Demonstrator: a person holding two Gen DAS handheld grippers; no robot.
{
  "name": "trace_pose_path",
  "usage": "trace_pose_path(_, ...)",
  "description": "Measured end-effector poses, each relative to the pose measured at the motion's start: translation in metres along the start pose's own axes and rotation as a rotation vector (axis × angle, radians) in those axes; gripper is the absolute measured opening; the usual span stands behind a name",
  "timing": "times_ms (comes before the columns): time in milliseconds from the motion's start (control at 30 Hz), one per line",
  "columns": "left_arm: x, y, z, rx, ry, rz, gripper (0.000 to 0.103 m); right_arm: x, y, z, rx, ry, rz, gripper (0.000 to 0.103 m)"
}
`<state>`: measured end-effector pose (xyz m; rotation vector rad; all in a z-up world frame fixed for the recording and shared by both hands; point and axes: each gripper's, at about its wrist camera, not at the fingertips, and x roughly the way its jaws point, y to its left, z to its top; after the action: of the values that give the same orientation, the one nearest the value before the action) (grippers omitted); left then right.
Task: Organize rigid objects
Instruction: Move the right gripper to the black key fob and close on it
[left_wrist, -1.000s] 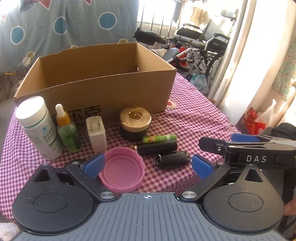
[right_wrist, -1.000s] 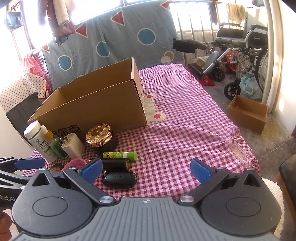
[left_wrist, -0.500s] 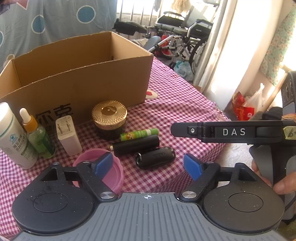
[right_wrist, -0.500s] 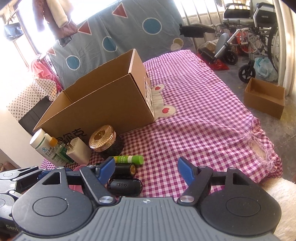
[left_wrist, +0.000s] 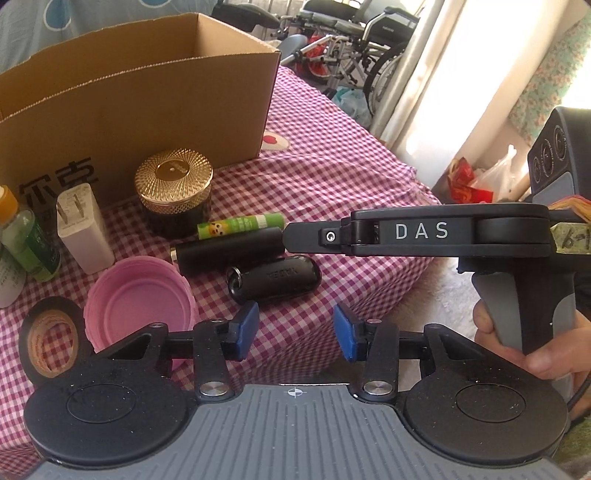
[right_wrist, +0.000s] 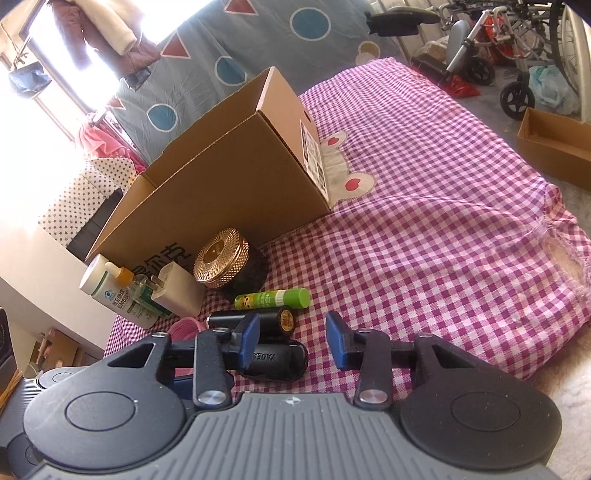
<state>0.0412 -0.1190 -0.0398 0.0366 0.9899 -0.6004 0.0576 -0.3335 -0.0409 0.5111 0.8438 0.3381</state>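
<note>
While both jaws close on nothing, white bottle (left_wrist: 5, 273) is cut off.

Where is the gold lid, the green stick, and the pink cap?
gold lid (left_wrist: 173, 176): left wrist view, middle of its top.
green stick (left_wrist: 240, 224): left wrist view, middle of its side.
pink cap (left_wrist: 138, 310): left wrist view, inside its bottom.

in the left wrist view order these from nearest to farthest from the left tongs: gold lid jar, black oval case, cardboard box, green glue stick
1. black oval case, just ahead of the left tongs
2. green glue stick, further back, centre
3. gold lid jar, behind it, to the left
4. cardboard box, at the back
</note>
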Motion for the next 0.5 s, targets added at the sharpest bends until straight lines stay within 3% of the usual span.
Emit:
trace_pose_path(100,0.003,0.004,-0.001,-0.024,0.016,-0.010,0.043,0.006,-0.002,-0.006,0.004,0.029,0.013,0.030)
trace_pose_path(500,-0.002,0.010,-0.006,-0.048,0.033,-0.029,0.043,0.006,0.002,-0.018,0.053,0.123,0.094,0.030)
